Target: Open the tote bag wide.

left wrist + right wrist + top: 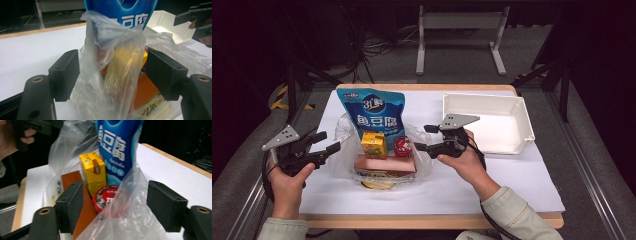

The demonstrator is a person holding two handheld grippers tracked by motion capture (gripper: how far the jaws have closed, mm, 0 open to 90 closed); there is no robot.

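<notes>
Left tool (112,75): jaws spread wide, with a raised fold of the clear bag (112,62) standing between them, not yet pinched. Right tool (115,205): jaws likewise spread, the bag's opposite edge rising between them; whether film touches either pad cannot be settled from this blurred view. The bag sits at the middle of the bench (522,185), on the white sheet, between the two tools in the high view, left tool (323,142) at its left rim and right tool (424,137) at its right rim. Inside it: a blue pouch (372,112) standing upright at the back, a yellow carton (373,144), a red tin (402,146) and a brown box (384,164) lying crosswise in front. An empty white bin (519,112) stands well apart to the right, nearer the right hand. Judgement: the next move turns on each tool closing on the rim directly ahead of it; both are about equally near.
</notes>
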